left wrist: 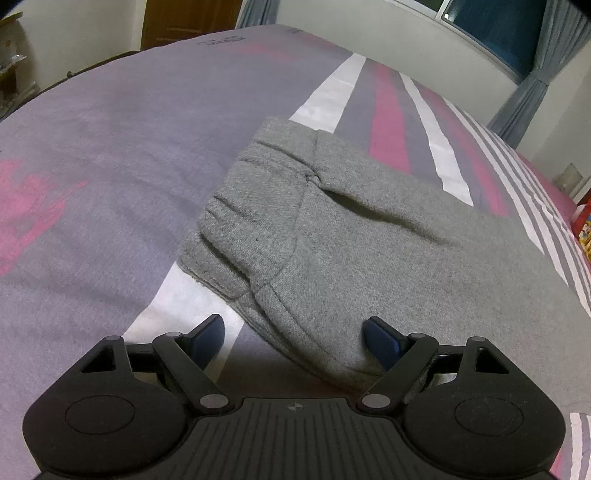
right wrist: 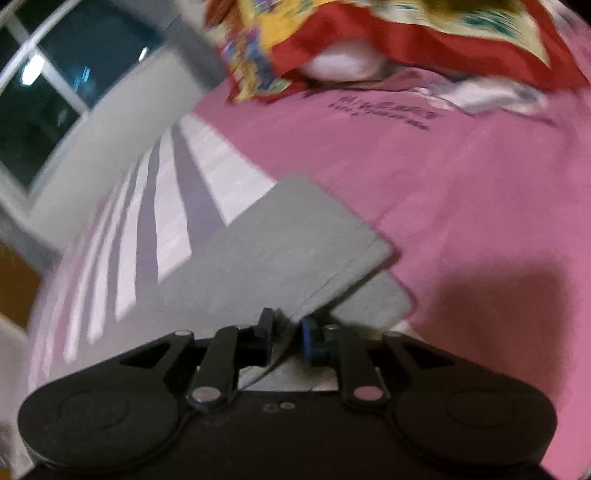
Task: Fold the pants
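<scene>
Left gripper (left wrist: 295,338): its jaws stand wide apart and hold nothing; it hangs over the near end of the pants, pointing steeply down.
Left gripper's fingertips (left wrist: 380,341): blue pads; the right-hand one is over the grey cloth, the other over the bedsheet just beside the pants' edge.
Right gripper (right wrist: 288,336): its jaws are nearly together with a lifted edge of the pants between them; the picture is blurred, so whether the pads press on the cloth cannot be told.
Pants (left wrist: 332,229): grey knit cloth, lying flat on the bed. In the left wrist view the gathered waistband and a pocket opening lie at the end away from the gripper. In the right wrist view (right wrist: 295,240) one layer is raised off the layer under it near the gripper.
Bedsheet (left wrist: 110,147): under the pants on all sides; grey-purple with pink and white stripes running past the pants' far side, plain pink to their right in the right wrist view.
Colourful cloth (right wrist: 369,33): red and yellow, well beyond the pants at the far end of the bed.
Window (left wrist: 491,33): dark, on the wall beyond the pants, with grey curtains (left wrist: 554,55) beside it.
</scene>
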Demonstrator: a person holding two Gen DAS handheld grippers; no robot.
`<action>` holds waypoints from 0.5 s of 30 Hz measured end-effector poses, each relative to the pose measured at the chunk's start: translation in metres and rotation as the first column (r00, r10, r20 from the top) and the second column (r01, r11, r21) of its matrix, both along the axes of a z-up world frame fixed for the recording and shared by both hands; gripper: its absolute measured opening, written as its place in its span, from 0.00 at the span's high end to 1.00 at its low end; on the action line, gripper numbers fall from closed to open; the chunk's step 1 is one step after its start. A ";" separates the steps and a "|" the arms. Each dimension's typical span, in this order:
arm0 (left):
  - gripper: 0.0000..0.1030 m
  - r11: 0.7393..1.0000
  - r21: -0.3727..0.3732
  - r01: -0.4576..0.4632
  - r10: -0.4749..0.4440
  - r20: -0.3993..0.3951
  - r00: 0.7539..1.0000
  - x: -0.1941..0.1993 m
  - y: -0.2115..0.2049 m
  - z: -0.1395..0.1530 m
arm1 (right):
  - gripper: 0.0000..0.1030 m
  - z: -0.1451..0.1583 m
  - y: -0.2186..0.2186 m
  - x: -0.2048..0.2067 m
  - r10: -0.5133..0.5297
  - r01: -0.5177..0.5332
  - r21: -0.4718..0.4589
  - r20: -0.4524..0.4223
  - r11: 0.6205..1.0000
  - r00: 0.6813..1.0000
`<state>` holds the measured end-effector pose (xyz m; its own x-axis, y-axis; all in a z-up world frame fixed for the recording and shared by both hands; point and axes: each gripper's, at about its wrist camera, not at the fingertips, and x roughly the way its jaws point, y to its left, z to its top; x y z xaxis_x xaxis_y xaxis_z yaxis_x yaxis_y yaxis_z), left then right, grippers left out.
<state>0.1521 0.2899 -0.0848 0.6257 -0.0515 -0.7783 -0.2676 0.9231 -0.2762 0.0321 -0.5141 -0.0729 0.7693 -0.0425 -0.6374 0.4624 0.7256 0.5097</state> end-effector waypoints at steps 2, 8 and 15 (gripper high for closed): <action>0.19 1.000 -0.001 0.000 0.000 0.000 1.000 0.001 0.000 -0.001 | 0.81 -0.002 -0.010 -0.002 -0.028 0.027 0.039 0.023 0.999 0.999; 0.19 1.000 -0.004 0.002 -0.002 0.000 1.000 0.001 0.001 -0.001 | 0.96 0.007 -0.009 0.003 -0.011 0.010 0.016 0.046 1.000 0.999; 0.19 1.000 -0.020 -0.011 0.011 0.018 1.000 -0.007 0.006 0.004 | 0.95 0.004 -0.001 -0.010 -0.044 0.044 -0.038 0.002 0.998 0.999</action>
<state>0.1449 0.2955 -0.0809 0.6402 -0.0598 -0.7659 -0.2725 0.9144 -0.2992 0.0223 -0.5152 -0.0693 0.7671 -0.1004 -0.6337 0.4935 0.7235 0.4827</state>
